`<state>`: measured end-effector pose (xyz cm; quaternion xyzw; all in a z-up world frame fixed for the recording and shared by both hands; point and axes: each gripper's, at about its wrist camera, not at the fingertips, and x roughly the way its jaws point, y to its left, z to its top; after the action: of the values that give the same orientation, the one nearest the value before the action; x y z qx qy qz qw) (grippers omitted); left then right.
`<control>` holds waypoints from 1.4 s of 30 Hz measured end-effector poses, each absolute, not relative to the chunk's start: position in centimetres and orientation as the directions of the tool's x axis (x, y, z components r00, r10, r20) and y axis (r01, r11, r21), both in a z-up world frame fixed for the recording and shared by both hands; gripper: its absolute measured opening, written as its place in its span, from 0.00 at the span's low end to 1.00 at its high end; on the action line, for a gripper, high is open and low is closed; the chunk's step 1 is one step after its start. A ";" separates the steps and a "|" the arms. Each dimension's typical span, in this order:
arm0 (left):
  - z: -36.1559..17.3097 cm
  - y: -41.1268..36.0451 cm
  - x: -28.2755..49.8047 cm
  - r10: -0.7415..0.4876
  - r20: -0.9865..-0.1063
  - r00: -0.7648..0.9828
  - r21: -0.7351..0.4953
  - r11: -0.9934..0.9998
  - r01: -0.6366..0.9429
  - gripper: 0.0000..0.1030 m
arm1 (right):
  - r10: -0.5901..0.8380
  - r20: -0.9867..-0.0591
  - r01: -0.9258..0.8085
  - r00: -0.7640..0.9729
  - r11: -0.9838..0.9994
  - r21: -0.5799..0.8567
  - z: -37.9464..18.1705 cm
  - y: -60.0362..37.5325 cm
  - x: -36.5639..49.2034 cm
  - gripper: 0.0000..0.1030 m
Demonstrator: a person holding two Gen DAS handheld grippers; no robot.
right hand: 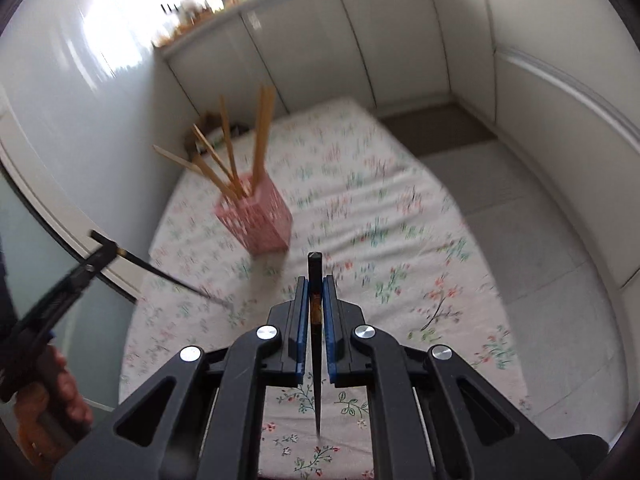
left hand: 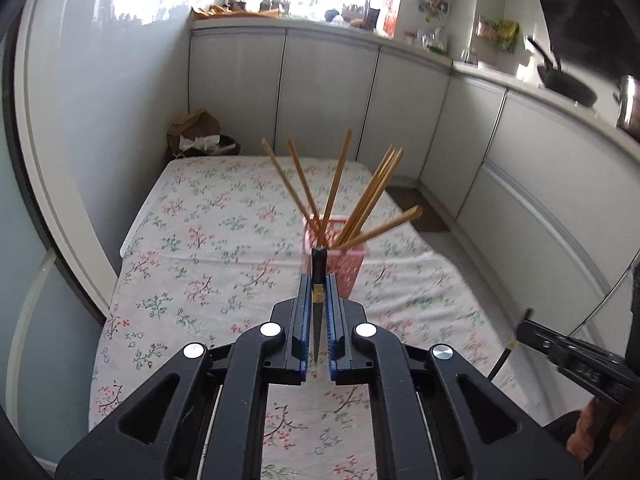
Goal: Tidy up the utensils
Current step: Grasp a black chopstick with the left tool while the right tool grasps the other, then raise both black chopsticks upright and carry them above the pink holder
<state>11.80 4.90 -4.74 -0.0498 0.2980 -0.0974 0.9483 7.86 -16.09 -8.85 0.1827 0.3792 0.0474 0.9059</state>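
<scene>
Black and thin, a chopstick (left hand: pixel 319 276) sits clamped between the blue pads of the left gripper (left hand: pixel 319 280), thick end pointing forward and tip trailing back toward the camera. The right gripper (right hand: pixel 316 284) is closed the same way on a second black chopstick (right hand: pixel 316 300), seen at the lower centre of its own view.

Just past the left gripper, at mid-frame, stands the pink holder (left hand: pixel 335 254) on the flowered cloth (left hand: pixel 200 240), with several wooden chopsticks (left hand: pixel 360 200) fanned out of its top. In the right wrist view the holder (right hand: pixel 256 220) lies up and to the left, well apart from that gripper.

To do this step well, I judge each black stick should be turned upright and brought over the holder's open mouth, aiming for a gap between the wooden ones. It should go 1 at a time, so the 2 grippers do not crowd each other, and be let go only once the stick is well inside. A sideways knock could tip the light holder.

No brand, label or writing can be read in either view.
</scene>
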 end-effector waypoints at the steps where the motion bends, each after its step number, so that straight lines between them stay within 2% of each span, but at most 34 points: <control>1: -4.3 5.0 11.8 -0.219 -0.546 0.808 -0.161 0.975 0.156 0.06 | 0.227 -0.655 0.048 0.721 0.926 0.374 -7.9 -16.4 7.6 0.07; 12: 2.8 4.3 15.4 -0.239 -0.457 0.857 -0.166 0.969 0.181 0.06 | 0.240 -0.488 -0.009 0.839 0.904 0.428 0.9 -18.7 9.9 0.07; 17: 3.9 3.6 17.6 -0.224 -0.461 0.859 -0.149 0.973 0.173 0.06 | 0.231 -0.463 -0.009 0.856 0.902 0.432 2.2 -20.0 11.1 0.07; 19: 2.8 4.0 18.6 -0.233 -0.504 0.832 -0.167 0.971 0.170 0.06 | 0.226 -0.470 -0.003 0.853 0.903 0.429 1.9 -20.4 11.4 0.07; 23: -2.9 5.9 21.2 -0.255 -0.669 0.698 -0.261 0.960 0.101 0.11 | 0.238 -0.515 0.020 0.824 0.895 0.446 -0.2 -21.6 12.7 0.07; 25: -8.4 6.9 23.4 -0.279 -0.787 0.551 -0.307 0.951 0.043 0.30 | 0.258 -0.544 0.035 0.798 0.882 0.469 -1.6 -22.0 13.5 0.07; 27: -13.9 6.9 25.2 -0.252 -0.878 0.407 -0.272 0.962 0.009 0.47 | 0.273 -0.567 0.047 0.777 0.873 0.485 -2.7 -22.0 14.0 0.07; 29: -17.9 6.6 26.0 -0.175 -0.924 0.340 -0.194 0.981 -0.022 0.46 | 0.284 -0.583 0.055 0.762 0.868 0.494 -3.6 -22.2 14.2 0.07; 31: -20.1 6.0 26.4 -0.174 -0.936 0.307 -0.186 0.983 -0.011 0.46 | 0.276 -0.594 0.065 0.755 0.871 0.487 -4.3 -22.2 14.3 0.07; 35: -21.3 4.0 27.0 -0.073 -0.938 0.339 -0.064 0.997 0.038 0.46 | 0.283 -0.623 0.073 0.729 0.873 0.483 -5.4 -22.0 14.7 0.08; 36: -21.4 3.2 26.9 -0.024 -0.938 0.347 -0.004 0.998 0.059 0.43 | 0.286 -0.626 0.073 0.726 0.872 0.484 -5.6 -22.1 14.7 0.07; 37: -21.4 2.7 26.7 -0.024 -0.936 0.351 0.005 0.997 0.081 0.26 | 0.288 -0.627 0.072 0.724 0.872 0.484 -5.7 -22.0 14.7 0.07; 39: -21.3 1.9 26.0 -0.018 -0.943 0.333 0.023 0.993 0.119 0.05 | 0.290 -0.625 0.070 0.725 0.871 0.486 -5.7 -21.8 14.5 0.07; 42: -21.3 2.0 23.5 -0.037 -0.951 0.307 0.016 0.985 0.170 0.05 | 0.297 -0.622 0.068 0.724 0.867 0.493 -5.7 -21.9 14.2 0.08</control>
<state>23.51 2.01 -21.33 0.0565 0.5853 -0.0642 0.8063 14.18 -21.95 -5.69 0.2496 0.3658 0.0642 0.8943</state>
